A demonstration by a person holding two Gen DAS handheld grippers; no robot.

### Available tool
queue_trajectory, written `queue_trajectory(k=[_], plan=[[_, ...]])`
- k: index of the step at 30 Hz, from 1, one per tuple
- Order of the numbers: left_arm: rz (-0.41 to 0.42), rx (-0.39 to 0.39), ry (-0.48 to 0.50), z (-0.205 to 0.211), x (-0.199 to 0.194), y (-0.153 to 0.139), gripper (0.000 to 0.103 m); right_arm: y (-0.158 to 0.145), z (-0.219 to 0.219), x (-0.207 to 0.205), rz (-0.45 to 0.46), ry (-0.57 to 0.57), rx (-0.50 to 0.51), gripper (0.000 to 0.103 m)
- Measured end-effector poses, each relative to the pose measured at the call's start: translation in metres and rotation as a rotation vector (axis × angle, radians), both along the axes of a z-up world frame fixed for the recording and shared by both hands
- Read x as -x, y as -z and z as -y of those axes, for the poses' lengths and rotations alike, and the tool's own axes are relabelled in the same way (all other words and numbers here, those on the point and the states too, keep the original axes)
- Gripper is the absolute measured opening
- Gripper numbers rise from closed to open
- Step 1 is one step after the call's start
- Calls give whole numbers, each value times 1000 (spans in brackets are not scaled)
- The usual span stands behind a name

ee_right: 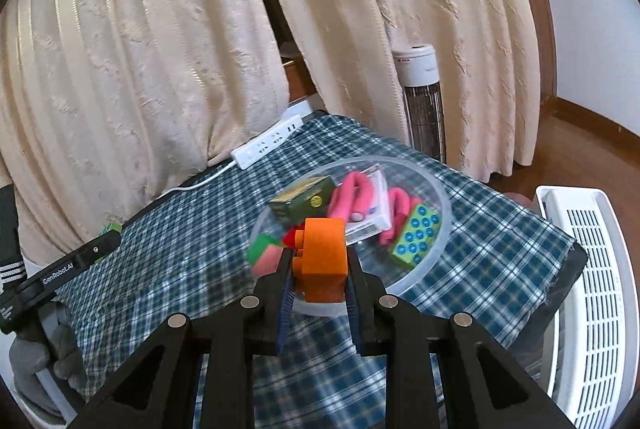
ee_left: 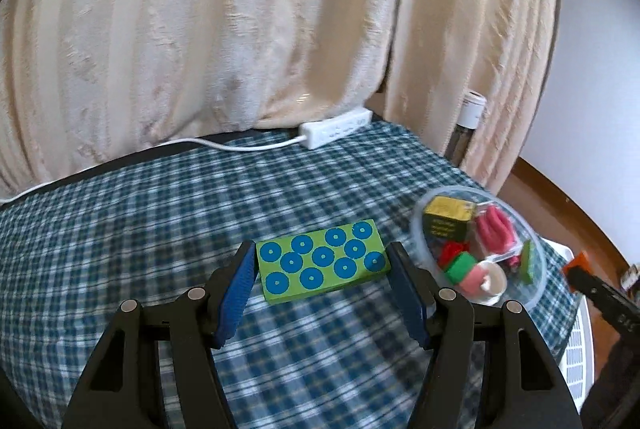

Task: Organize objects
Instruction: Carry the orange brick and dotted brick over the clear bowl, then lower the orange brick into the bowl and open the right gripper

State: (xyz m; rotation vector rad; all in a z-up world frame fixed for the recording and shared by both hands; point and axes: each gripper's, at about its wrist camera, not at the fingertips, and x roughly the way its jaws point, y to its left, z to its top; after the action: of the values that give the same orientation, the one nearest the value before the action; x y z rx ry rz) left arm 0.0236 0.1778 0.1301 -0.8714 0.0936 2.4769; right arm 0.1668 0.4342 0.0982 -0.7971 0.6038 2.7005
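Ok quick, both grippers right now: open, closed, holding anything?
Left gripper: open, fingers either side of the green block on the cloth, not clamped.
Right gripper: closed on the orange block, at the bowl.

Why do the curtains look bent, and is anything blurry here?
Left wrist view: fisheye lens bows the curtains; green dotted block sharp, clear bowl smeared. Right wrist view: same bowing; orange block crisp, bowl contents soft.

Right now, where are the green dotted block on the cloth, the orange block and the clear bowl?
green dotted block (ee_left: 323, 261): left wrist view, top face.
orange block (ee_right: 323, 253): right wrist view, top face.
clear bowl (ee_right: 442, 197): right wrist view, far right rim.
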Motion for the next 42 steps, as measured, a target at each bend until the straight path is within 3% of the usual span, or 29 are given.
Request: queue_trajectory(k=[10, 18, 42], plan=[[17, 17, 155, -70, -12, 1, 66, 22, -28, 15, 26, 2, 42, 24], [56, 31, 226, -108, -14, 14, 66, 32, -37, 21, 55, -4, 41, 24], [70, 69, 259, -139, -23, 22, 66, 47, -43, 40, 82, -51, 41, 25]])
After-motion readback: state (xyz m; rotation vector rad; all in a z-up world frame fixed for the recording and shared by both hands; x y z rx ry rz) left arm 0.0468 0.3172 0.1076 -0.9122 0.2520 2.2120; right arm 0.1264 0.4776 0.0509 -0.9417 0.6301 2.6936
